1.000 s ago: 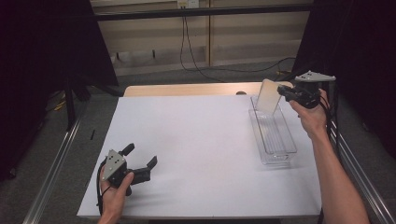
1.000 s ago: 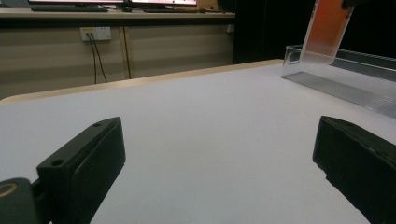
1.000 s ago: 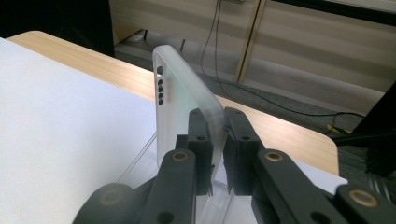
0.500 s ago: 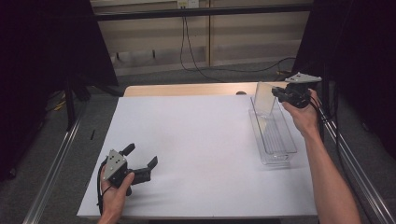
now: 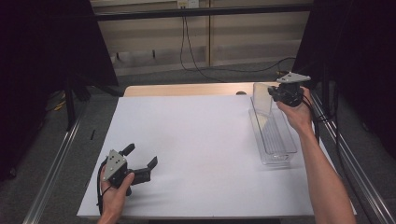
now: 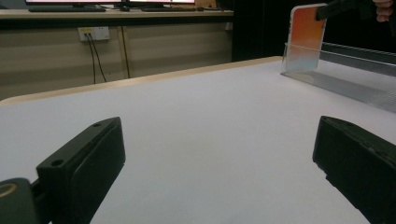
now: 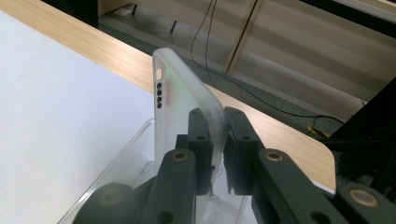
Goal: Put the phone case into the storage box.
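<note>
Right gripper (image 5: 273, 94): in the high view we see it raised at the table's far right, over the far end of the clear tray (image 5: 280, 154), grey plate on top. In its own view (image 7: 215, 135) we see the two black jaws pressed onto a thin frosted phone case (image 7: 180, 93), pinching its edge.

Phone case: we read it as translucent, standing upright on edge. The right gripper view gives us a row of small holes and a slot near its top corner; the high view (image 5: 262, 98) gives us just a pale upright panel at the tray's far end. In the left gripper view (image 6: 306, 39) its face looks orange fading to pale.

Case against tray: we cannot tell whether its lower edge touches the tray floor.

Clear tray: long, narrow, transparent, lying lengthwise along the right side of the white table (image 5: 196, 140). The left gripper view (image 6: 345, 70) shows us its ribbed floor and low wall from the side.

Left gripper (image 5: 140, 161): we see it held low at the near left of the table, well apart from the tray. Its own view (image 6: 215, 172) shows us both jaws spread wide with bare white surface between them.

Background: we note a cable (image 5: 189, 46) hanging down the far wall panel.
</note>
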A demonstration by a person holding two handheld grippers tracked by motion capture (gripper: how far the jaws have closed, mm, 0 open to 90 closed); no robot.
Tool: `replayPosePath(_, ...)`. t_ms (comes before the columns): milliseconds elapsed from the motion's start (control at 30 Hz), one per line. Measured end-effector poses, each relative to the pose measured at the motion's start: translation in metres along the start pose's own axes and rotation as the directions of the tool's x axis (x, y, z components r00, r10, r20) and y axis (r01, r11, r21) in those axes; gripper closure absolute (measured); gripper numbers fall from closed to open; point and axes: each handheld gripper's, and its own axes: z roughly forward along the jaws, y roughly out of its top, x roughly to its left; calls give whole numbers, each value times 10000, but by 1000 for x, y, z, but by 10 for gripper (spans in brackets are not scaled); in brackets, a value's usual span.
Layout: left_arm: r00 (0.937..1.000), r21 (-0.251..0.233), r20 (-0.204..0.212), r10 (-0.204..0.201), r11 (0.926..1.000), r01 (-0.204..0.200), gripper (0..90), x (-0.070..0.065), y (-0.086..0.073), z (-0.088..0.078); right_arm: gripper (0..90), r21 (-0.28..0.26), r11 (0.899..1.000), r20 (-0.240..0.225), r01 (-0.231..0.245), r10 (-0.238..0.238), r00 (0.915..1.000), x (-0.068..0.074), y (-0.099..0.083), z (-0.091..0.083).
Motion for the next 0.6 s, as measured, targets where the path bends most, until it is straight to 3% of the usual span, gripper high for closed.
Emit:
replayPosePath(100,10000,5,3,-30,10000,30,24,-1,0,1,825,3,10000,-66,-70,70,10000,-1,0,0)
replayPosePath(267,9999,61,74,87,9999,-87,24,-2,0,2,824,496,9985,-309,-241,257,9992,-11,-1,-2)
replayPosePath(433,9998,68,148,118,9999,-119,24,-3,1,5,820,1272,9918,-351,155,-111,9993,-15,4,-2)
replayPosePath(600,9996,86,204,211,9997,-213,24,-4,0,5,809,1486,9864,-14,709,-715,9974,-14,6,2)
